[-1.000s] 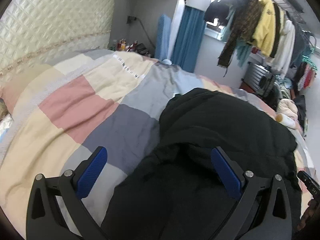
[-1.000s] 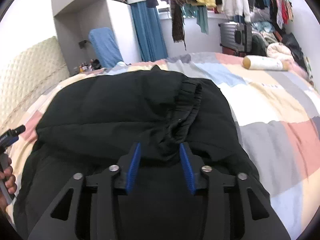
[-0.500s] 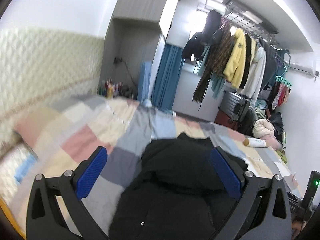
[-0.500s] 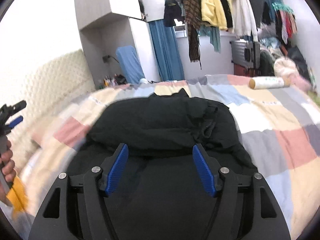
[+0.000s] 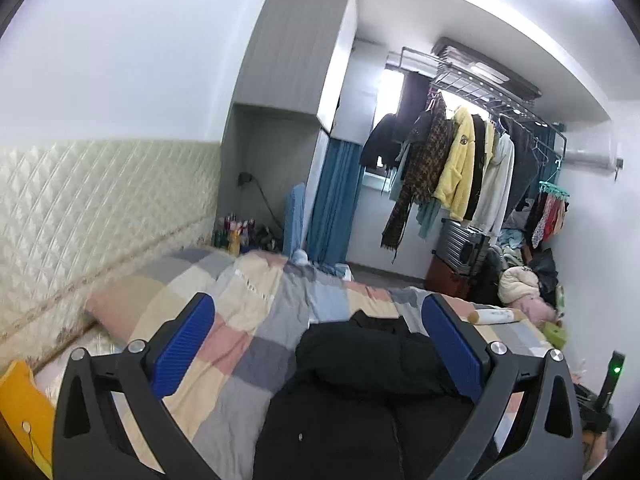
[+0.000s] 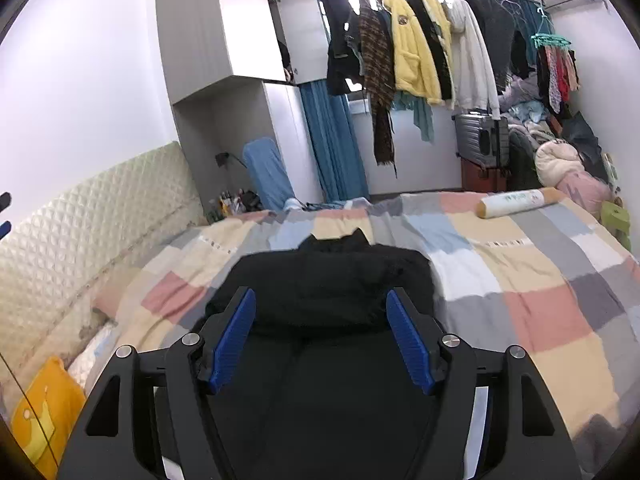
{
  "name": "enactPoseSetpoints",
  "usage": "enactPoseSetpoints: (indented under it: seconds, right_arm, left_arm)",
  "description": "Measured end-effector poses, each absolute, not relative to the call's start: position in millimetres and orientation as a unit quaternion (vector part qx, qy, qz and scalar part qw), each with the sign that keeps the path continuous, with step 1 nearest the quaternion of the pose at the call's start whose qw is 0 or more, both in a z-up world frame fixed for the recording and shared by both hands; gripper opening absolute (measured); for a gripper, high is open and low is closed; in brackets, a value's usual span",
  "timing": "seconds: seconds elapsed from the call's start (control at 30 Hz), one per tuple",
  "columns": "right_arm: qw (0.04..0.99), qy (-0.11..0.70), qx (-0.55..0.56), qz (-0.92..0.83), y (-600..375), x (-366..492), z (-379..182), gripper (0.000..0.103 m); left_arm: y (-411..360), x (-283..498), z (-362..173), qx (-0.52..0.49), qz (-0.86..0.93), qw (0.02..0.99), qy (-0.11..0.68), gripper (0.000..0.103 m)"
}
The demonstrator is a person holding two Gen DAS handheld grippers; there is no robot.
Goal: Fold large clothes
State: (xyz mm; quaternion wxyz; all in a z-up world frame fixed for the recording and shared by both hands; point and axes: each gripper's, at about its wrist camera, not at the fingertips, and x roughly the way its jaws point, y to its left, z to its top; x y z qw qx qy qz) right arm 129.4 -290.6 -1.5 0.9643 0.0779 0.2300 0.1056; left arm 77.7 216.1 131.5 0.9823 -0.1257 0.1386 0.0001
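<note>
Lying across most of both views is a bed [image 6: 520, 280] under a patchwork quilt [image 6: 536, 312] of pink, cream, grey and pale blue squares, with a padded cream headboard [image 5: 92, 208] running along the wall on the left. Hanging beyond the foot of the bed is a rack of clothes [image 6: 420, 52], among them a yellow fleece jacket [image 6: 408, 48], a plaid scarf and a white hooded top, and a grey suitcase [image 6: 482, 138] is standing under it beside a blue curtain [image 6: 332, 144]. Sitting in the middle of the quilt is the task's thing, a large black garment [image 6: 332, 280], bunched into a folded heap with its near part spreading toward the cameras and its far edge showing two small peaks. Resting near the far right side of the bed, well apart from the garment, is a long cream bolster [image 6: 520, 202]. A yellow cushion [image 6: 44, 408] is showing at the lower left by the headboard. The left gripper [image 5: 318, 340] is hovering above the garment with its blue pads [image 5: 182, 344] spread wide and nothing between them. The right gripper [image 6: 322, 336] is also hanging over the garment; its jaws have just been opening and are now standing apart, pinching nothing, with the black cloth lying below and beyond the pads [image 6: 408, 342].
</note>
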Motion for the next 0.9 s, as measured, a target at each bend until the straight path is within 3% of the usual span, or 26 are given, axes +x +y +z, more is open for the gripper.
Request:
enactPoseSetpoints:
  seconds: [0.27, 0.5, 0.9]
  right_arm:
    - [0.947, 0.291, 0.081, 0.109, -337, 98, -28, 0.067]
    - [0.914, 0.363, 0.109, 0.145, -364, 95, -76, 0.067]
    - [0.856, 0.458, 0.164, 0.175, -397, 123, -173, 0.067]
  left_arm:
    - [248, 77, 81, -0.153, -0.051, 0.951, 0.265, 0.103]
    - [238, 106, -40, -0.194, -0.08, 0.894, 0.396, 0.102]
    - [211, 138, -158, -0.212, -0.079, 0.831, 0.507, 0.102]
